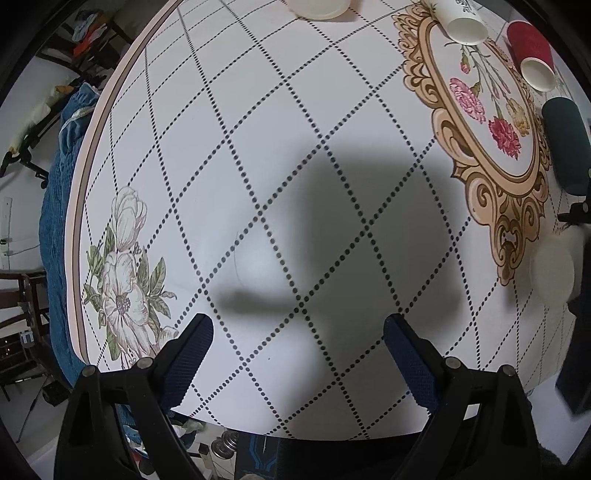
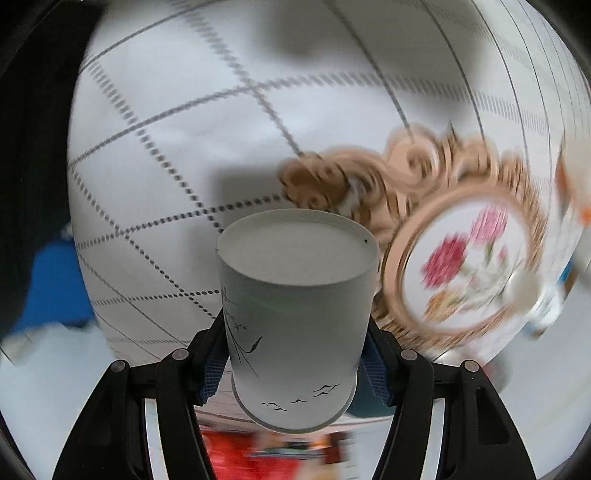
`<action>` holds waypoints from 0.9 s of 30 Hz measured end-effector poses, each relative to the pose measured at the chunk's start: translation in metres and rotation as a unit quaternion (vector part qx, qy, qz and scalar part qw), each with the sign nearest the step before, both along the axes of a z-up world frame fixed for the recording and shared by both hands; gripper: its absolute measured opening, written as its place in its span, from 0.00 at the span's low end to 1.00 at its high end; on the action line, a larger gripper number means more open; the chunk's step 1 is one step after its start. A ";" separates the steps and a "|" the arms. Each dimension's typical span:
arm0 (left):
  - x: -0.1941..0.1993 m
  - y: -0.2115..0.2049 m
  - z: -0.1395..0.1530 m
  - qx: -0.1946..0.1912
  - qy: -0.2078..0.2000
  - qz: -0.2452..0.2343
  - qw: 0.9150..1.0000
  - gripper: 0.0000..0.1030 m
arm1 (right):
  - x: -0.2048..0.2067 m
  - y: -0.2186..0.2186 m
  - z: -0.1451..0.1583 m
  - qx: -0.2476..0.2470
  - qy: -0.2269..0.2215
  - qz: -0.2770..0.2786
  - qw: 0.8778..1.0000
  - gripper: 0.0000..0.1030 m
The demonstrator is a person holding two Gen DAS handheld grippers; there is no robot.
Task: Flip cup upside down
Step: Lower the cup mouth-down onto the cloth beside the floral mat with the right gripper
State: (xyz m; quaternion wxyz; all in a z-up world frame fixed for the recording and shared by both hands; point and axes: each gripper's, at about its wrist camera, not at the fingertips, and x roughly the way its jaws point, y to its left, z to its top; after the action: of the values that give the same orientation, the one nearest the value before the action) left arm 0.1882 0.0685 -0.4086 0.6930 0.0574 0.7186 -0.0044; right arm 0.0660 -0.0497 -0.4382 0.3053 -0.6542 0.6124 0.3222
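Observation:
In the right wrist view my right gripper is shut on a white paper cup with small bird drawings. The cup's flat base faces away from the camera and its rim points toward me, held above the table. The background is motion-blurred. In the left wrist view my left gripper is open and empty, low over the white table near its front edge. A blurred white shape at the right edge may be the held cup.
A white cup, a red cup and a dark teal cup lie on their sides at the far right. A white plate sits at the far edge. An ornate floral print marks the table.

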 end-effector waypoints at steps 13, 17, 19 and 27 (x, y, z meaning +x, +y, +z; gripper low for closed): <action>0.013 -0.040 0.005 0.004 -0.004 -0.015 1.000 0.92 | 0.082 -0.053 -0.015 -0.016 0.041 -0.399 0.916 0.64; 0.015 -0.047 0.007 0.005 -0.005 -0.019 1.000 0.92 | 0.109 -0.080 -0.017 -0.005 0.045 -0.470 0.881 0.64; 0.015 -0.050 0.007 0.005 -0.005 -0.020 1.000 0.92 | 0.113 -0.080 -0.020 -0.001 0.047 -0.501 0.864 0.64; 0.011 -0.057 0.008 0.006 -0.005 -0.027 1.000 0.92 | 0.142 -0.107 -0.020 0.005 0.047 -0.576 0.816 0.65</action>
State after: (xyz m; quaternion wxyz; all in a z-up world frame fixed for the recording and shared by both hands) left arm 0.1996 0.0116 -0.4006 0.6961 0.0810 0.7131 -0.0190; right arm 0.2077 -0.1572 -0.4586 0.4092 -0.1639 0.8894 0.1208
